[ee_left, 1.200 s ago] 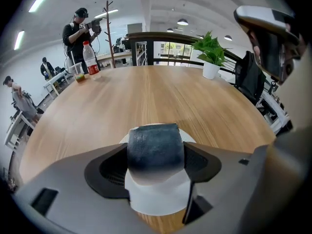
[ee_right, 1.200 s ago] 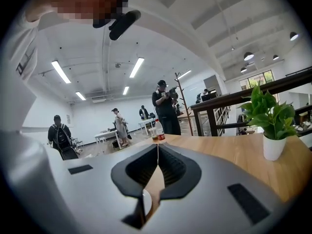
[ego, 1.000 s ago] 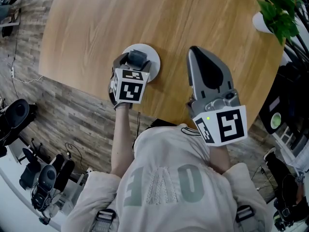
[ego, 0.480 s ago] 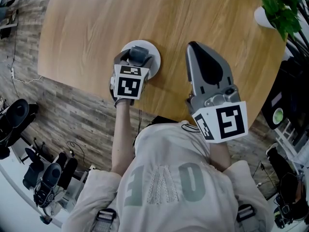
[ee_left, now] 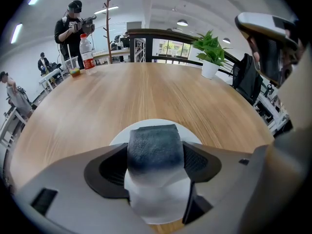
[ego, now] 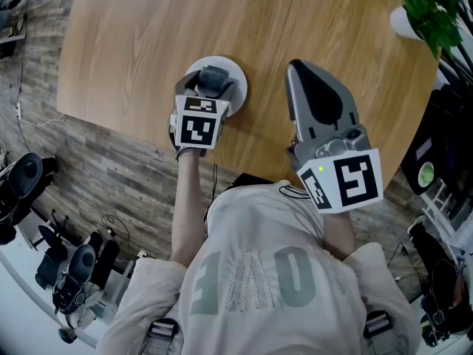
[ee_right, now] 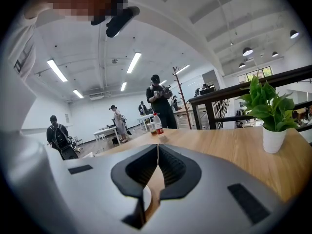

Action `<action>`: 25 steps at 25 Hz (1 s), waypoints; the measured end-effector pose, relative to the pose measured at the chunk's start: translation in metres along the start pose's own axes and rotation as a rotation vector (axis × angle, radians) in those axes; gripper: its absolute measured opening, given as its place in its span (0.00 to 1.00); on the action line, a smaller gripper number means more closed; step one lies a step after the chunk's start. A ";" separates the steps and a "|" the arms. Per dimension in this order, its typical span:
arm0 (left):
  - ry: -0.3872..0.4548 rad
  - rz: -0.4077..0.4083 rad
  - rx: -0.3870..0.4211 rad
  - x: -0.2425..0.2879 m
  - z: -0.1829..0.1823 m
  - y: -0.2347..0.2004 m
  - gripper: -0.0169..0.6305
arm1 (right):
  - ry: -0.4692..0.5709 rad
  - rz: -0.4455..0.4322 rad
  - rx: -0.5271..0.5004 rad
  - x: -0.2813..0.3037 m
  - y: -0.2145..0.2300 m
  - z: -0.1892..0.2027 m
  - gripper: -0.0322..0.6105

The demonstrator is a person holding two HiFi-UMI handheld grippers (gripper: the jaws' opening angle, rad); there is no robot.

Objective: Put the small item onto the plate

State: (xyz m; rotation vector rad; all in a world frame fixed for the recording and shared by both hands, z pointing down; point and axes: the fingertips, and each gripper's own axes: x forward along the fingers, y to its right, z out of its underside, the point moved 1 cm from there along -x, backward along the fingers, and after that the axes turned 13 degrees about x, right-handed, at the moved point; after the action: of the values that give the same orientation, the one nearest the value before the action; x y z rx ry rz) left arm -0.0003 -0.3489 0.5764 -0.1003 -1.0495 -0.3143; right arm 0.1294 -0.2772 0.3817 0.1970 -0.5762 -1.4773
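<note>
Left gripper view shows it plainly: the left hand-held gripper [ee_left: 155, 156] pinches a small dark grey, rough-textured soft block [ee_left: 155, 141] between its jaws, right over the small round white plate [ee_left: 119, 133]. I can't tell whether the block's underside touches the plate yet. By my reading it is held there for the set-down, so letting go looks like the step that's left. The right hand-held gripper [ee_right: 157, 152] has its jaws pressed together on nothing and hangs over bare wood well to the side, out of the way. The round, pale wood-grain tabletop [ego: 222, 21] is mostly bare. A leafy green plant in a white pot [ee_right: 270, 116] and a red-labelled bottle [ee_left: 86, 50] stand near the far edge. Beyond is a bright open room with people standing about.
</note>
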 end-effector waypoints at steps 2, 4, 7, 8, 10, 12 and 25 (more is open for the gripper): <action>0.000 -0.002 -0.002 0.001 0.000 0.001 0.52 | -0.003 0.000 0.000 0.000 0.002 0.001 0.08; 0.003 -0.006 -0.004 0.001 -0.001 0.001 0.52 | -0.004 0.001 0.001 -0.001 0.002 0.001 0.08; 0.010 -0.021 0.002 -0.001 0.000 0.000 0.52 | -0.003 -0.002 0.001 0.000 -0.001 0.002 0.08; 0.011 -0.025 0.006 -0.001 0.000 -0.001 0.52 | -0.002 -0.004 0.001 0.000 -0.002 0.002 0.08; 0.009 -0.032 0.010 0.000 0.000 0.000 0.52 | 0.000 -0.008 0.000 0.000 -0.001 0.002 0.08; 0.003 -0.043 0.018 0.000 -0.001 0.001 0.52 | 0.001 -0.011 -0.001 -0.001 0.000 0.001 0.08; 0.190 -0.136 -0.073 -0.062 -0.037 -0.019 0.52 | 0.009 -0.048 -0.062 -0.009 -0.020 -0.005 0.08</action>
State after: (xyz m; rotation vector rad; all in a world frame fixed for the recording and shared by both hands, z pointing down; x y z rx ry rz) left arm -0.0030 -0.3624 0.5030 -0.0630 -0.8583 -0.4763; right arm 0.1145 -0.2715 0.3665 0.1699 -0.5211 -1.5381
